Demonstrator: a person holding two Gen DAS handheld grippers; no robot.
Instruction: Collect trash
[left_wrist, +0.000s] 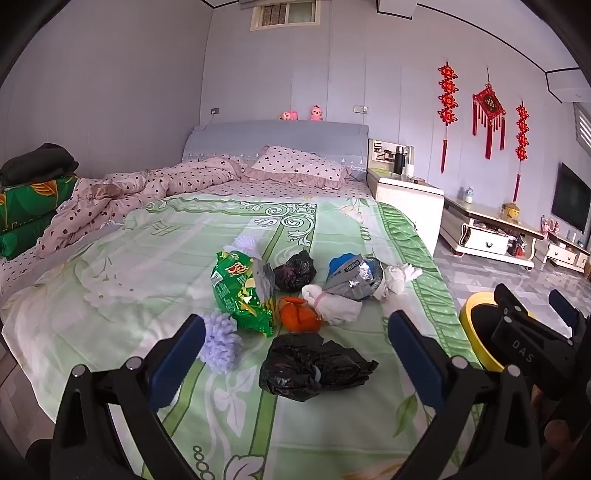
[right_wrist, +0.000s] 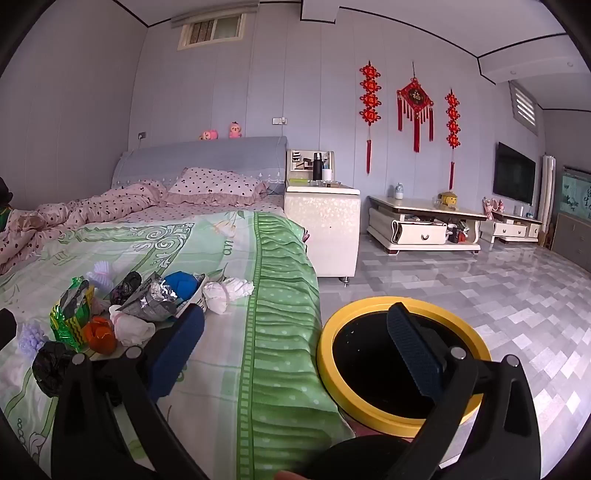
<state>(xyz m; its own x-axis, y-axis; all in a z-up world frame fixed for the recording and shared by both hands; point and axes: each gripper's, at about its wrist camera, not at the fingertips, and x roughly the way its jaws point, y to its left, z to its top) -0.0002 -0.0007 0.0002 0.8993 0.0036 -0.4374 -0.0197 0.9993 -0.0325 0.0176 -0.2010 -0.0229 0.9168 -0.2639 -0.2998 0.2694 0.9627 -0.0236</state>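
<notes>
Collection is not yet begun, by my reading: all the trash lies in one cluster on the bed. From the left: a lilac pompom, a green snack bag, an orange peel, black bags, a foil wrapper, white wads. Your left tongs hang released over the nearest black bag, gripping nothing. Your right tongs are likewise released and empty. The yellow-rimmed bin stands on the floor beside the bed (its dark interior shows no trash).

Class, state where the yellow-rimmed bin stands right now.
In the right wrist view the yellow-rimmed bin stands on the tiled floor, lower right, beside the bed's green bedspread.
</notes>
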